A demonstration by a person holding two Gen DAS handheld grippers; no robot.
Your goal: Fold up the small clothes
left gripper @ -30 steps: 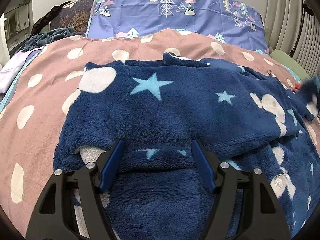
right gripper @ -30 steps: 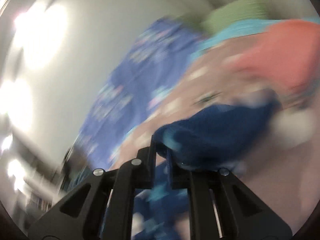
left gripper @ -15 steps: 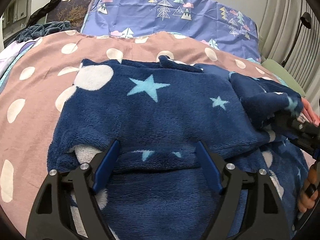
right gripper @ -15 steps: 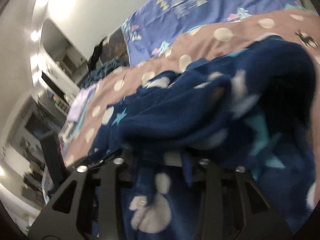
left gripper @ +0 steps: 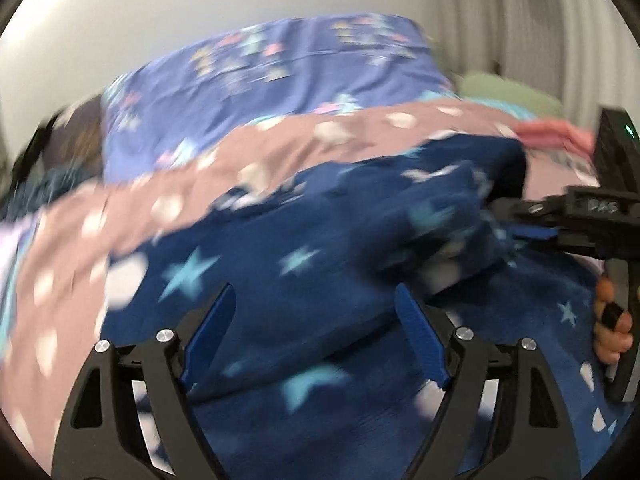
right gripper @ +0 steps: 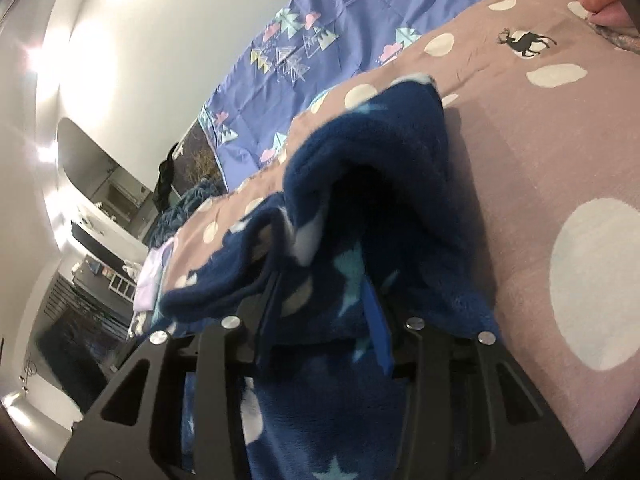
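Note:
A navy fleece garment [left gripper: 320, 240] with light stars and white spots lies spread on the bed. Its right side is folded over its middle in a thick bunch [left gripper: 460, 200]. My left gripper [left gripper: 316, 290] hovers just above the garment's near part, open, its blue pads wide apart and holding nothing. The left wrist view is blurred by motion. My right gripper [left gripper: 504, 220] comes in from the right, a person's hand [left gripper: 612, 332] on its handle. In the right wrist view the right gripper [right gripper: 322, 280] has its jaws parted, with the folded fleece [right gripper: 380, 160] lying loosely between them.
The bed carries a dusty-pink spotted cover [right gripper: 540, 140] and, at its head, blue bedding with a tree print [right gripper: 320, 40]. A pink cloth [left gripper: 552, 136] lies at the far right of the bed. Lilac cloth [right gripper: 150, 276] and a dresser [right gripper: 100, 220] are off the bed's left side.
The right gripper carried the garment's side over its middle, came down and parted its jaws. The left gripper widened, lifted away from the hem and rolled.

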